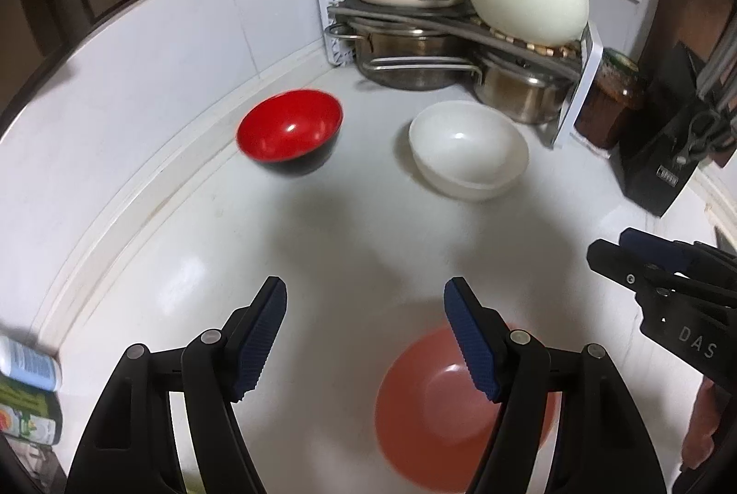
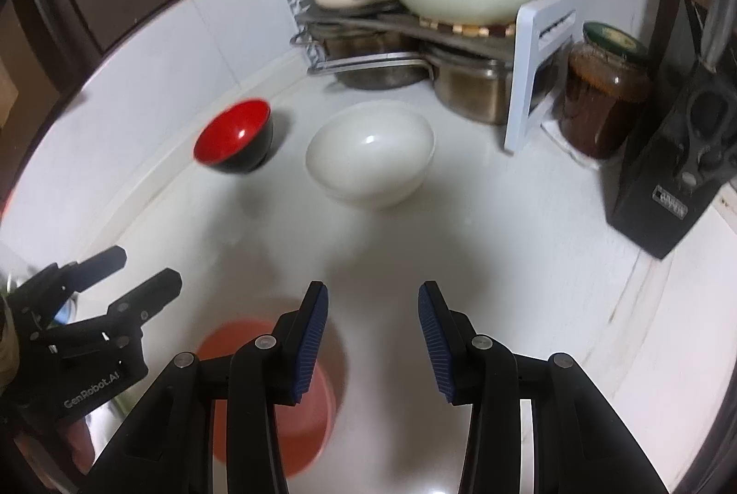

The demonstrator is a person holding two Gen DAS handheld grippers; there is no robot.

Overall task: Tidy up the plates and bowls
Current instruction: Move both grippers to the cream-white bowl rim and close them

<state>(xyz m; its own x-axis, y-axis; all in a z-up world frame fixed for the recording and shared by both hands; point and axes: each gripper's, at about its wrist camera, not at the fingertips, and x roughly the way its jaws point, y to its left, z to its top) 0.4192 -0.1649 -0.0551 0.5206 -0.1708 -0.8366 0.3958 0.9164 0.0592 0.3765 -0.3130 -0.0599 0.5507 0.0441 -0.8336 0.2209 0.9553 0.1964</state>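
Three bowls stand on the white counter. A red bowl with a black outside sits far left near the wall. A white bowl stands right of it. An orange bowl lies nearest, partly behind the fingers in both views. My left gripper hovers open above it, empty. My right gripper is open too, just right of the orange bowl, and shows at the right edge of the left wrist view.
A corner rack holds cream pots above and steel pots below. A brown jar and a black knife block stand at the right. Bottles sit at the left edge. A tiled wall curves along the left.
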